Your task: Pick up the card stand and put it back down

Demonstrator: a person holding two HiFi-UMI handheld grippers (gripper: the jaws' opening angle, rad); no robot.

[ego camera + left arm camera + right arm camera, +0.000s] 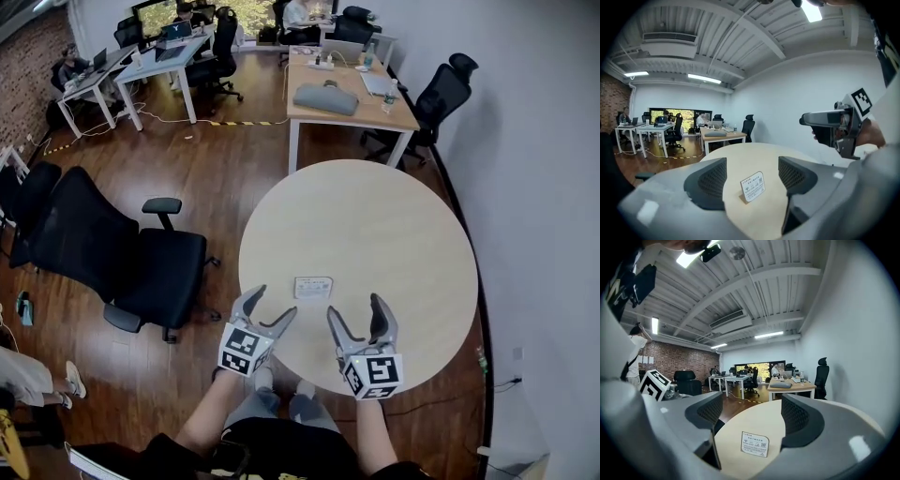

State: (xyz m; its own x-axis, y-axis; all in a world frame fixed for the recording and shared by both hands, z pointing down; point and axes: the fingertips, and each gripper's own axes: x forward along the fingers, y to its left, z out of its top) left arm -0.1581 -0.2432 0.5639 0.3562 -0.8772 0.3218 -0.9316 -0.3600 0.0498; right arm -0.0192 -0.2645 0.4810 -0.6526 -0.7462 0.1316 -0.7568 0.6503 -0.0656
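A small white card stand (pixel 313 287) with printed text stands on the round light-wood table (pixel 375 225), near its front edge. My left gripper (pixel 266 309) hovers open just to the stand's front left, nothing between its jaws. My right gripper (pixel 357 315) is open too, just to the stand's front right. In the left gripper view the card stand (pixel 753 186) shows between the open jaws, a short way ahead, and the right gripper (pixel 836 125) hangs at the right. The right gripper view frames the card stand (pixel 755 444) low between its empty jaws.
A black office chair (pixel 112 253) stands left of the table. A rectangular wooden desk (pixel 347 103) with a grey bag lies behind it, another black chair (pixel 441 98) at its right. A white wall (pixel 534 187) runs close along the right. People sit at far desks (pixel 159 56).
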